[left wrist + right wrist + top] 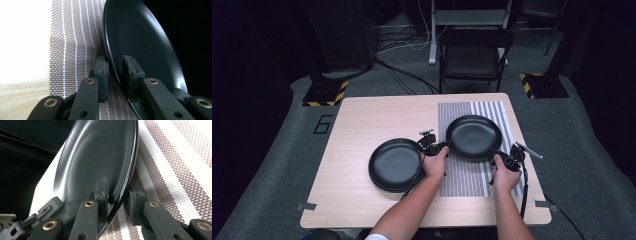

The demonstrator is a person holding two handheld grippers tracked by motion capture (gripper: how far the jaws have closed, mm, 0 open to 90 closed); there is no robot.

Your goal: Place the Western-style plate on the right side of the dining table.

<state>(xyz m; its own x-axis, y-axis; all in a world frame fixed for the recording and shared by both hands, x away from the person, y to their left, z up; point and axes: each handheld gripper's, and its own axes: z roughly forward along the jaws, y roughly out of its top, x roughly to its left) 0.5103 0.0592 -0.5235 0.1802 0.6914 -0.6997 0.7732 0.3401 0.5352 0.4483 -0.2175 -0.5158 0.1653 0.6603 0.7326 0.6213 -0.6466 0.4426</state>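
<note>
Where tongs straddle plate, contact unclear

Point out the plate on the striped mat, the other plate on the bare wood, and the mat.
plate on the mat [473, 136], high view, its centre.
plate on the wood [395, 164], high view, its centre.
striped mat [462, 180], high view, near bare part.
</note>
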